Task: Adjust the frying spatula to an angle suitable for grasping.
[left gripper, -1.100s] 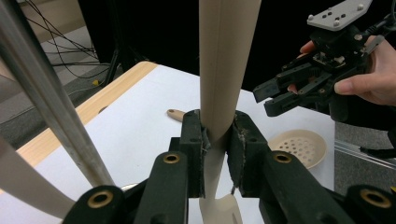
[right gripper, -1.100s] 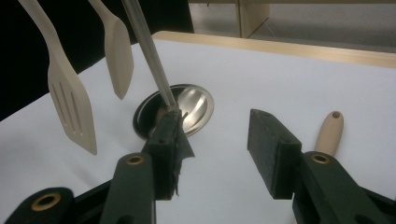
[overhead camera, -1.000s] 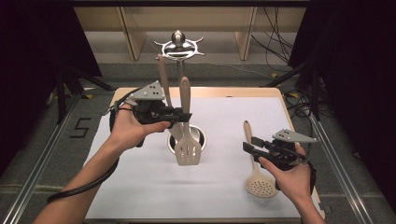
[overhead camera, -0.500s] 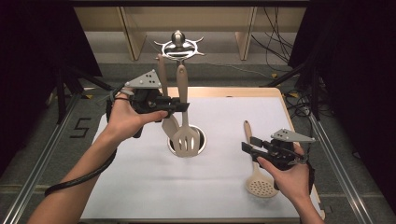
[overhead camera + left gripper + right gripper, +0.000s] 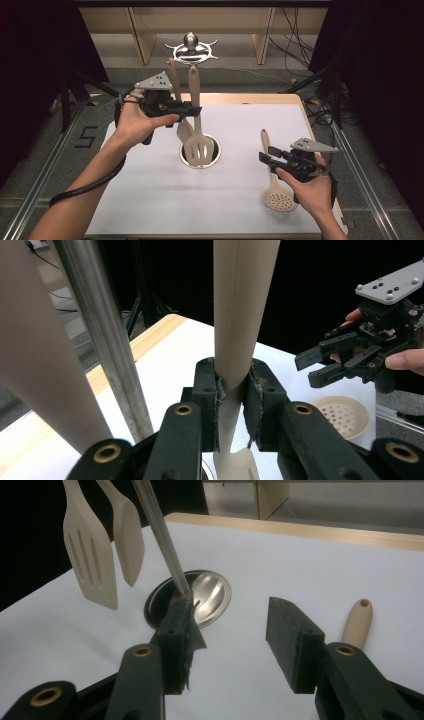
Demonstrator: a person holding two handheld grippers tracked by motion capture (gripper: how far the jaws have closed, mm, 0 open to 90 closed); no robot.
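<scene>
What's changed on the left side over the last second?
The left tongs, shut on the slotted spatula, have lifted it up, so its blade hangs higher over the round metal holder. The plain spatula hangs beside it. The right tongs stayed open above the skimmer on the table.

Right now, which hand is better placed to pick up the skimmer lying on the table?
The right. The right gripper hovers open just above the skimmer, while the left gripper is shut on the slotted spatula over the metal base.
</scene>
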